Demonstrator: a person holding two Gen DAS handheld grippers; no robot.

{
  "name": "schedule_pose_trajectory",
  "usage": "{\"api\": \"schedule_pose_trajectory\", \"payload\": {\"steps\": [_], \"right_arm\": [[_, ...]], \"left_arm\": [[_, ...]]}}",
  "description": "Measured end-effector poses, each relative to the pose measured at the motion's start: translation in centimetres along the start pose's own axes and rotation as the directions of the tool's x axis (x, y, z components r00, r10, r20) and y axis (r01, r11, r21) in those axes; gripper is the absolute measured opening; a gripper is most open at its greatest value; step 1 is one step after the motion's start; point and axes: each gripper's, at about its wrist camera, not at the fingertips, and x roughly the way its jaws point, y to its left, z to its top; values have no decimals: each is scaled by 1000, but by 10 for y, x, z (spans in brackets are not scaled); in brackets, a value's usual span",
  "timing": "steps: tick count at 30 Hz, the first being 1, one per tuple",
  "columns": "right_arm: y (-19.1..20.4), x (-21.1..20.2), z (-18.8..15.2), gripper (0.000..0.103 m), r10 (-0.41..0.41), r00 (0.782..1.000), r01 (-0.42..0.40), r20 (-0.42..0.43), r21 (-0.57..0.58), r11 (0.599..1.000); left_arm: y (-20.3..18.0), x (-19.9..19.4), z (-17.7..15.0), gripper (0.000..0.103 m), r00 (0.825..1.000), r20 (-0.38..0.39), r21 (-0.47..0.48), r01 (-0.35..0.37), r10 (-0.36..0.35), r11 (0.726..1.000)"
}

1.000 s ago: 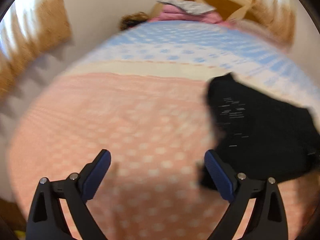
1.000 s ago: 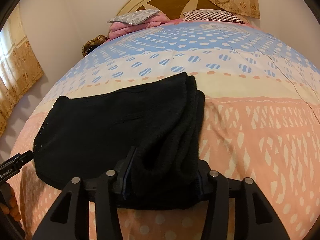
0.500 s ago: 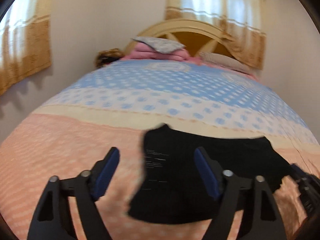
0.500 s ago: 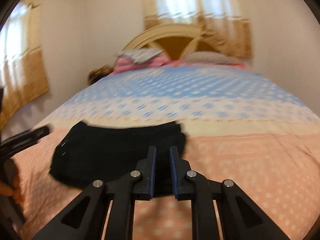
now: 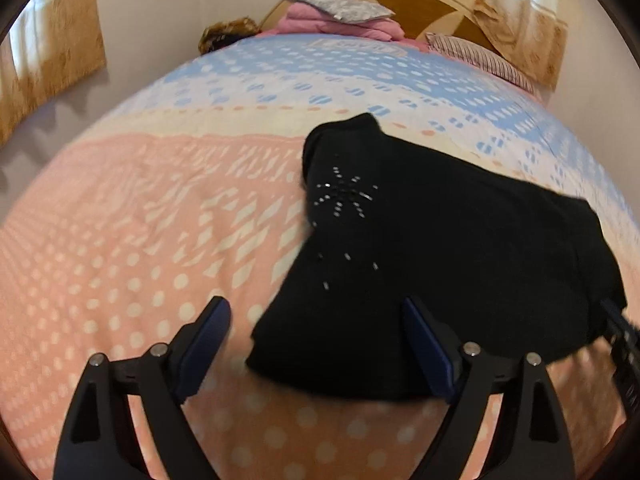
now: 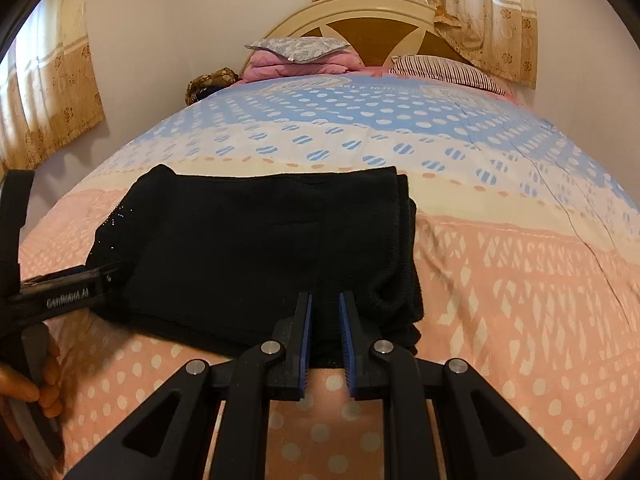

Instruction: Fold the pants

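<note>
Curtained bedroom; patterned bedspread bears pants; left gripper wide, right gripper nearly closed.

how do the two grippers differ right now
The left gripper has its jaws spread wide after just reopening, straddling the near left corner of the pants without pinching. The right gripper has its jaws nearly together at the pants' near edge; whether they pinch cloth is unclear. Both are black with blue pads.
</note>
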Motion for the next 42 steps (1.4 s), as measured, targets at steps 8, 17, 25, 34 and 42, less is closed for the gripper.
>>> {"api": "schedule_pose_trajectory", "payload": {"steps": [8,17,25,34,42], "right_arm": [[-4,-42,-26,45,90,996,-87,-13,144,986],[-8,-70,-66,57,92,995,-83,-33,200,976],[-12,-96,-86,57,85,995,-69,-57,245,967],[-8,-123,-103,57,96,993,-75,-63,269,960],[1,-166,-98,57,76,997,-82,33,245,966]], "left_arm": [[-3,-39,-30,90,999,48,26,5,-7,1000],[-13,-66,-62,90,997,72,68,-5,0,998],[-28,-83,-87,90,998,56,118,2,-9,993],[-41,-123,-107,90,993,109,157,25,-43,987],[-40,-162,-107,93,978,201,174,20,-55,985]]}}
